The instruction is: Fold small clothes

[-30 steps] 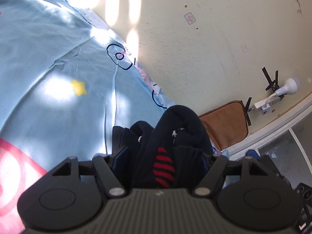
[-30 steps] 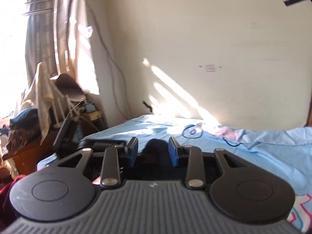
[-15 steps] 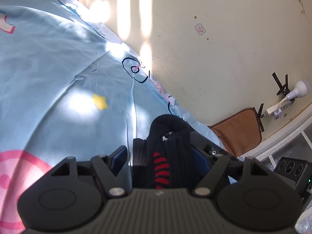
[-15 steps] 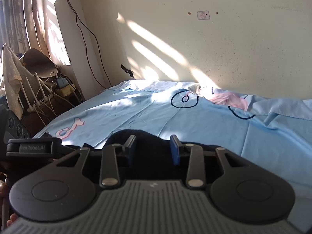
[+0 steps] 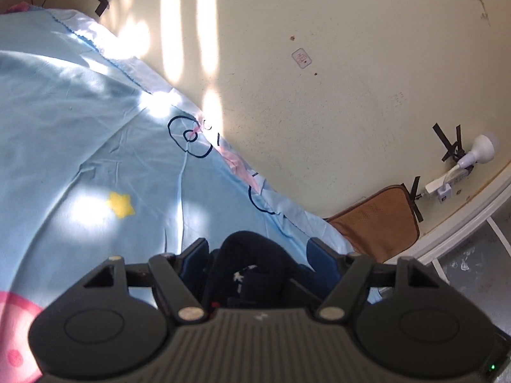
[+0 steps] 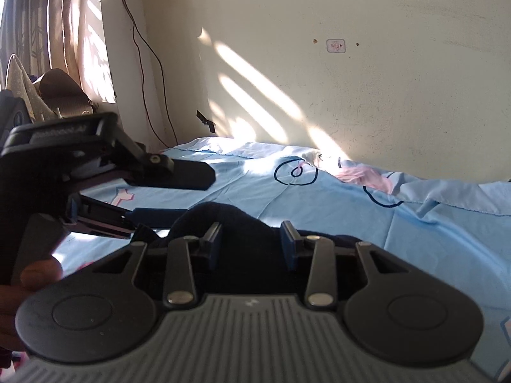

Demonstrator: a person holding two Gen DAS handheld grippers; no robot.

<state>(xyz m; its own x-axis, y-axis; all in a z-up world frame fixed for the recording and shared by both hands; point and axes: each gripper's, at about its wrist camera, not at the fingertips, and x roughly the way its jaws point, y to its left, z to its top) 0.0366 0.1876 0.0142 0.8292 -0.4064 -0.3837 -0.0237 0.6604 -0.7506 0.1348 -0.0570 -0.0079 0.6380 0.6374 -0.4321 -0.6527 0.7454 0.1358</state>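
Two grippers meet over my light blue bedsheet, sun-striped beneath a cream wall. My left gripper stands wide around the dark sock bundle; whether it presses, I cannot tell. My right gripper is opening, sock between.

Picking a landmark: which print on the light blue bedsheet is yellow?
The small five-pointed star; the other prints are dark-blue outlined loops and a pink ring.
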